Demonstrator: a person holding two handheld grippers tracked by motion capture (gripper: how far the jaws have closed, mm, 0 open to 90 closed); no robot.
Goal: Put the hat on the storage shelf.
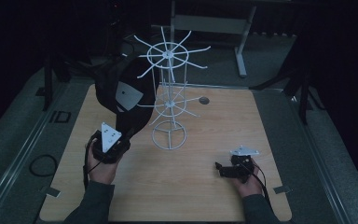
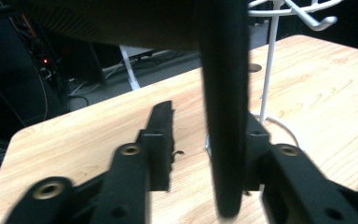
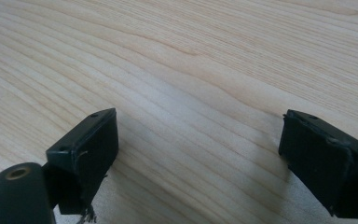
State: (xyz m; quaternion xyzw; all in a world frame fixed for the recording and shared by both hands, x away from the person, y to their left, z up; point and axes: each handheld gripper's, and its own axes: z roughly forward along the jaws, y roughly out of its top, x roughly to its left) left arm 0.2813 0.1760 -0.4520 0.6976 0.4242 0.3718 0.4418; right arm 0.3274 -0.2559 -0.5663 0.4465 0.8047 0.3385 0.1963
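The white wire rack [image 1: 168, 93] stands upright at the middle of the surface [image 1: 191, 186], its hooked arms spreading outward at two levels above its ring base. A black cap [image 1: 121, 91] hangs against the rack's left side, blocking passage there. In front of the rack and to its right the wood lies bare. The right tongs [image 3: 198, 140] rest well apart from the rack, jaws spread wide over open wood.
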